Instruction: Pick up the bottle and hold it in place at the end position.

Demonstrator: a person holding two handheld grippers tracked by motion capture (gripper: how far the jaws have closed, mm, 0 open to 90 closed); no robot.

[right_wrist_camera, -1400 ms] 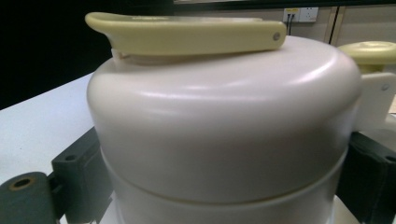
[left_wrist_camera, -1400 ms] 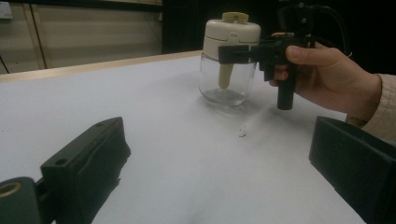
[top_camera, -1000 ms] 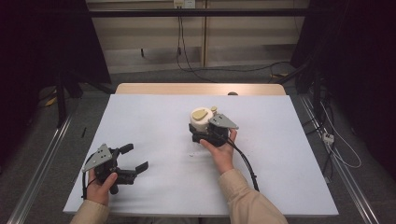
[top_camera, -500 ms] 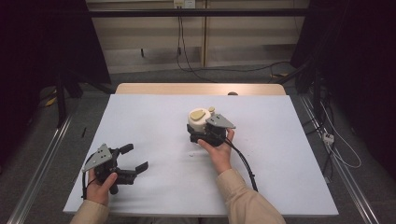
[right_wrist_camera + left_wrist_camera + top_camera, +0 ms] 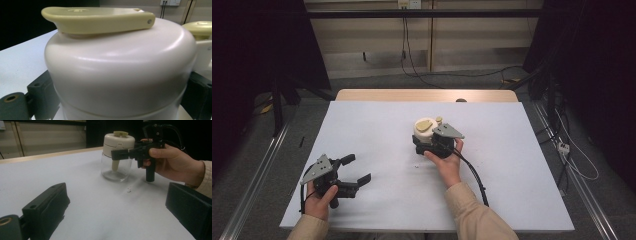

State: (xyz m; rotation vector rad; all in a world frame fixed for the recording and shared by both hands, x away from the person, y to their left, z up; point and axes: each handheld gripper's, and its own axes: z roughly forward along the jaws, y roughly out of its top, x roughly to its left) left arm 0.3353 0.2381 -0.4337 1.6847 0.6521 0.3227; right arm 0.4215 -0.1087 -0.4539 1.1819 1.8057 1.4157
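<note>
A jar (image 5: 424, 129) with a clear glass body and a cream lid topped by a yellowish flat lever stands upright mid-table. My right gripper (image 5: 426, 139) reaches it from the near side, its black jaws closed on the two sides of the lid (image 5: 120, 70). In the left gripper view the jar (image 5: 117, 157) stands on the table with the right gripper (image 5: 130, 152) clamped at lid height. My left gripper (image 5: 358, 168) rests at the table's near left, open, with nothing between its jaws (image 5: 120, 205).
The white table (image 5: 512, 150) has bare room to the left, right and front of the jar. A small white crumb (image 5: 416, 165) lies just in front of the jar. The right gripper's cable (image 5: 474, 175) trails back along the forearm.
The right gripper and the jar have shifted very slightly to the left. The left gripper has stayed in place.
</note>
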